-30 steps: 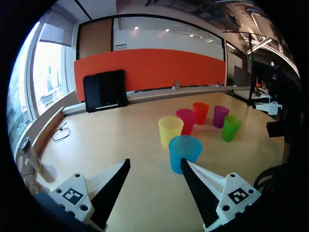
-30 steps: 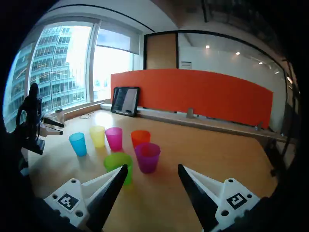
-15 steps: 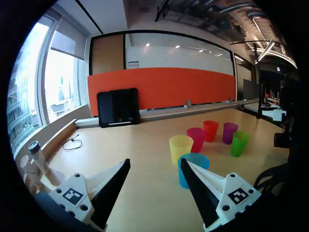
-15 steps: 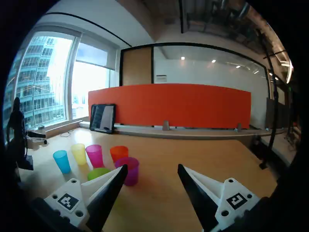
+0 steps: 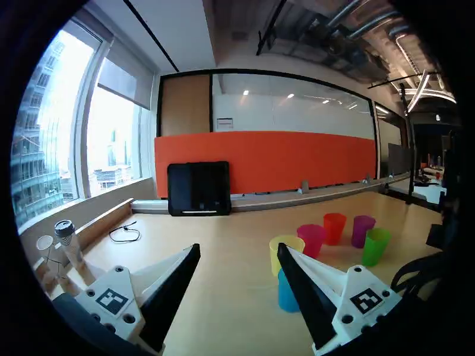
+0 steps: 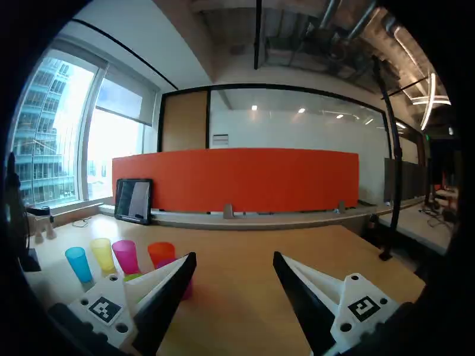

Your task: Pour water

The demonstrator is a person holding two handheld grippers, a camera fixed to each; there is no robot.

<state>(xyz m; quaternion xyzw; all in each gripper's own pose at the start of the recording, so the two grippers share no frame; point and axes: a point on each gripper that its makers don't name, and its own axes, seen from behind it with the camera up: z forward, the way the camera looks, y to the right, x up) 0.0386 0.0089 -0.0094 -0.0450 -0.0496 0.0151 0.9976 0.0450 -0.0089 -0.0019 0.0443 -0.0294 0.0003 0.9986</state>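
Left gripper (image 5: 237, 245): I'm holding it wide open, empty.
Right gripper (image 6: 233, 255): I'm holding it wide open, empty.
Yellow cup (image 5: 287, 241): standing on table (image 5: 225, 237).

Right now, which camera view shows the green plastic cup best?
The left gripper view: the green plastic cup stands whole and unblocked there. The right gripper view gives just a sliver of its rim, the rest hidden behind the right tool.

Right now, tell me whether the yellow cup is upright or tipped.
Upright. The yellow cup stands on its base on the table, open rim up. Whether it holds water, I cannot tell.
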